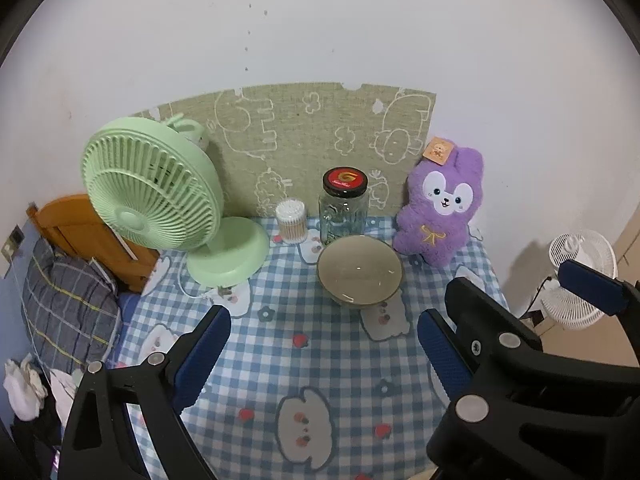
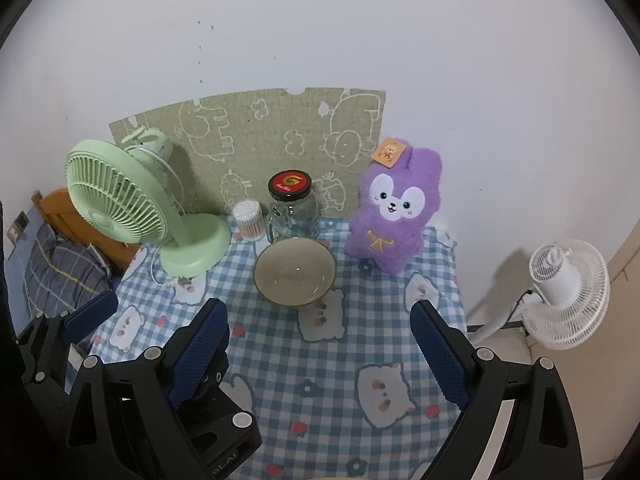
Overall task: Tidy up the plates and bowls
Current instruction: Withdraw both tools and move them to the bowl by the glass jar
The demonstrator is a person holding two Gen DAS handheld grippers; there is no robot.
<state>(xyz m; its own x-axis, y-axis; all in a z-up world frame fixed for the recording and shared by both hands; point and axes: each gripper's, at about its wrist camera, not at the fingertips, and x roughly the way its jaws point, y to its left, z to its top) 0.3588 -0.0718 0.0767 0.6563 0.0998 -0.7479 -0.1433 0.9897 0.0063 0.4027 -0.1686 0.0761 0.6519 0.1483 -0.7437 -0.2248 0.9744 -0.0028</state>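
Note:
An empty beige-green bowl [image 1: 360, 270] stands upright on the blue checked tablecloth [image 1: 312, 364], toward the back of the table. It also shows in the right wrist view [image 2: 295, 271]. My left gripper [image 1: 324, 328] is open and empty, hovering above the cloth in front of the bowl. My right gripper [image 2: 320, 328] is open and empty too, in front of the bowl. The right gripper shows at the right edge of the left wrist view [image 1: 592, 286]. No plate is in view.
Behind the bowl stand a glass jar with a red-black lid [image 1: 344, 208] and a tub of cotton swabs [image 1: 291, 222]. A green desk fan [image 1: 160, 196] is at the left, a purple plush rabbit [image 1: 440, 208] at the right. A white fan [image 2: 564, 292] stands off the table's right edge.

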